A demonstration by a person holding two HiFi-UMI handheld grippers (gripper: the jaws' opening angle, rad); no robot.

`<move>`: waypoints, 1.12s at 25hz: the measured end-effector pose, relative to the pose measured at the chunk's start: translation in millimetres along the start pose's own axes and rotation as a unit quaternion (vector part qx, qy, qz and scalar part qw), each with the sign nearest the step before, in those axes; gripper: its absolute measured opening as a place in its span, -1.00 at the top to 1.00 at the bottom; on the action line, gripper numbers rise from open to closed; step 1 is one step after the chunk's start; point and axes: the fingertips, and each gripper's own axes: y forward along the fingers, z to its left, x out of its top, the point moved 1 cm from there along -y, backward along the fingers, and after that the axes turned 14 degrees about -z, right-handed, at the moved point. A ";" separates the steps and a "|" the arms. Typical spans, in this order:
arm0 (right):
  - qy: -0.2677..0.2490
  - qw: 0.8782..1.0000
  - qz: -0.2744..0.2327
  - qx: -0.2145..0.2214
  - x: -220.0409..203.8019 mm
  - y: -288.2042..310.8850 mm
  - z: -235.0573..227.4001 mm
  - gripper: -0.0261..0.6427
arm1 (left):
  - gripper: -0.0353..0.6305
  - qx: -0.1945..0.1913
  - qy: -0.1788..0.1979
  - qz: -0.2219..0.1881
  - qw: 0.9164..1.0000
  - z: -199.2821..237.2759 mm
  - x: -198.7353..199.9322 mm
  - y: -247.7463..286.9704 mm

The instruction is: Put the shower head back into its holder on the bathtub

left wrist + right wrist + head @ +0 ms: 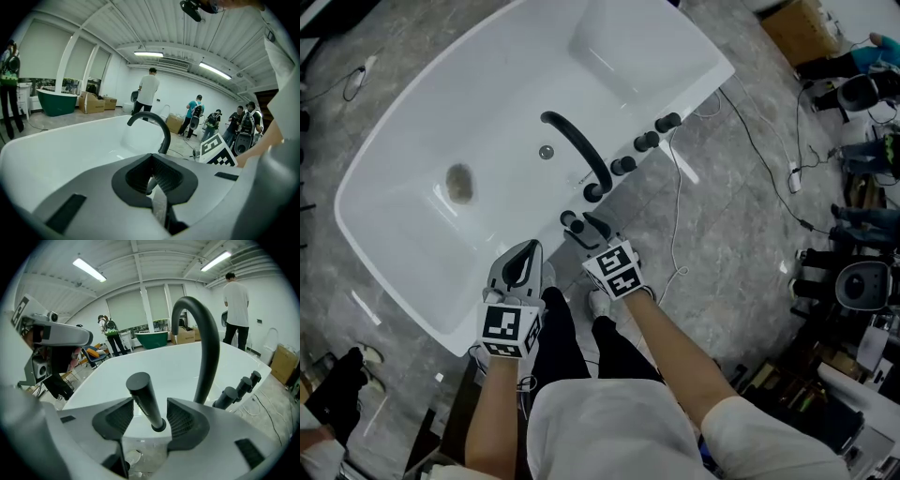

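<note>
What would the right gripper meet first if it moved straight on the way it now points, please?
The right gripper would most likely meet the black shower head, standing between its open jaws. Beyond lies the white bathtub; the curved spout stands right of that line.

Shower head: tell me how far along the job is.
Done, it seems: the shower head stands slightly tilted in its holder on the bathtub rim, beside the faucet. In hand: nothing. The right gripper has its jaws apart on either side of it, not touching, and the left gripper is shut and empty. Left: probably only to draw the right gripper away.
</note>
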 end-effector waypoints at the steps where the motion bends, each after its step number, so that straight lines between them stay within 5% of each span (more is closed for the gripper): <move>1: 0.001 1.000 -0.003 0.001 3.1 -4.2 0.0 0.28 | 0.86 0.000 0.000 0.000 1.000 -2.2 1.3 -0.7; 5: 0.003 1.000 -0.024 0.002 19.0 -28.1 -1.1 0.29 | 0.86 0.005 0.008 -0.010 1.000 -16.3 13.9 -4.0; 8: 0.008 0.999 -0.042 0.014 28.5 -51.8 4.1 0.69 | 0.86 0.012 0.011 -0.018 1.000 -32.3 21.4 -10.0; 12: 0.013 0.998 -0.058 0.031 39.4 -83.6 11.4 0.83 | 0.86 0.020 0.013 -0.029 0.999 -57.2 29.8 -19.5; 28: 0.004 0.982 -0.173 0.076 105.2 -236.5 32.0 0.87 | 0.86 0.074 0.016 -0.118 0.990 -172.1 89.3 -99.7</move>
